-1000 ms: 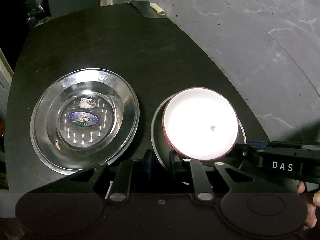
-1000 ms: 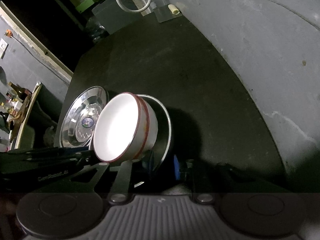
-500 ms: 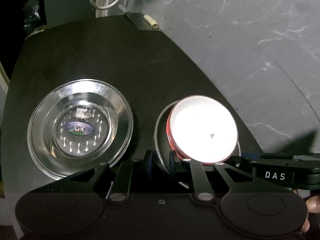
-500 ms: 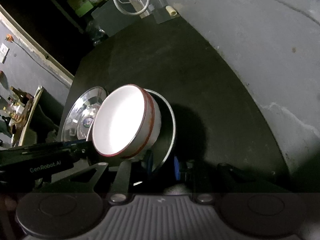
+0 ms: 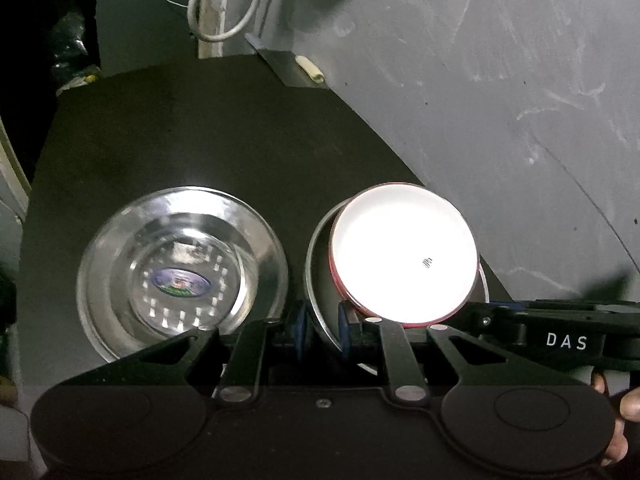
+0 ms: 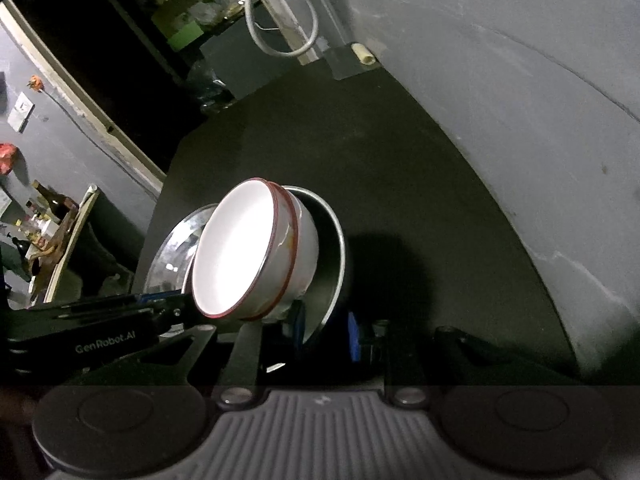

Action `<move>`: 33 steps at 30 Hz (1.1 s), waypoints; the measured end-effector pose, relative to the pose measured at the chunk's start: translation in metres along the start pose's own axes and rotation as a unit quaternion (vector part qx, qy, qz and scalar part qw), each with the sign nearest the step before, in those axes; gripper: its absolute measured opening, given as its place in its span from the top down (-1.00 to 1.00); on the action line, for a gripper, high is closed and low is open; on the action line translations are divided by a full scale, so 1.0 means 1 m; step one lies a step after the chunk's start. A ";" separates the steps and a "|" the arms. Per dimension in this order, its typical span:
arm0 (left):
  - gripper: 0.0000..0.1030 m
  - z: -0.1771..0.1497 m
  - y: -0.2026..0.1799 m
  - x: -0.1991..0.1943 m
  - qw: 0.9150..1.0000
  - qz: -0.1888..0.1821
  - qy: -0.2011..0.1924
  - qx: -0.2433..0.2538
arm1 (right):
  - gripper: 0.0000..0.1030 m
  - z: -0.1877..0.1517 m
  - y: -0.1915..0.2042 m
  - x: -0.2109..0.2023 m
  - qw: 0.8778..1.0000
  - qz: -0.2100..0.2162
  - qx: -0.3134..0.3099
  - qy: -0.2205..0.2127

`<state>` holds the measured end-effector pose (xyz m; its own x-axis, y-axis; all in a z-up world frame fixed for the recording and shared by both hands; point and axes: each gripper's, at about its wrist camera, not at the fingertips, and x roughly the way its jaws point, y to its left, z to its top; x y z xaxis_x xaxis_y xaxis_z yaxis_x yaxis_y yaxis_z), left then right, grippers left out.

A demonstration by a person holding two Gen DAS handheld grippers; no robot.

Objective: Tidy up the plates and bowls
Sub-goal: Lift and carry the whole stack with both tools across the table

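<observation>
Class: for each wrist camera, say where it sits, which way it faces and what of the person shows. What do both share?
Left wrist: behind the left tongs, facing down along them at the steel plate they clamp, white bowl on it; a hand at lower right.
Right wrist: behind the right tongs, facing down at that plate's rim from the opposite side; left tongs at left.
Shared: plate, bowl, second plate, table.

Bare dark tabletop [image 5: 208, 128] beyond the steel plate [image 5: 120, 232] and white bowl [image 5: 404, 256], grey wall [image 5: 500, 100] rightward
</observation>
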<state>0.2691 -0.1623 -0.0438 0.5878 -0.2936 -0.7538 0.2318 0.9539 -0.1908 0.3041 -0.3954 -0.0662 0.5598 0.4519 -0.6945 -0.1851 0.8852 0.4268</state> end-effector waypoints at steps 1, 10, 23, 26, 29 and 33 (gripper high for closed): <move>0.66 0.001 0.002 -0.003 1.000 0.002 -0.004 0.000 | 0.53 0.002 0.004 0.002 1.000 0.002 -0.003 -0.001; 0.67 0.007 0.025 -0.021 0.999 0.026 -0.027 -0.014 | 0.52 0.012 0.030 0.014 0.999 0.025 -0.029 0.002; 0.70 0.005 0.061 -0.037 0.997 0.051 -0.040 -0.040 | 0.52 0.020 0.065 0.039 0.997 0.045 -0.056 0.017; 0.70 0.005 0.069 -0.039 0.997 0.054 -0.039 -0.044 | 0.52 0.021 0.071 0.044 0.997 0.047 -0.060 0.021; 0.70 0.006 0.076 -0.040 0.996 0.058 -0.039 -0.047 | 0.52 0.022 0.075 0.049 0.996 0.050 -0.062 0.024; 0.70 0.006 0.085 -0.041 0.996 0.064 -0.037 -0.052 | 0.52 0.021 0.083 0.056 0.996 0.056 -0.067 0.029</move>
<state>0.2692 -0.0699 -0.0257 0.6644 -0.1689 -0.7281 0.0714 0.9840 -0.1631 0.3369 -0.2985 -0.0576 0.4827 0.5500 -0.6815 -0.3517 0.8344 0.4243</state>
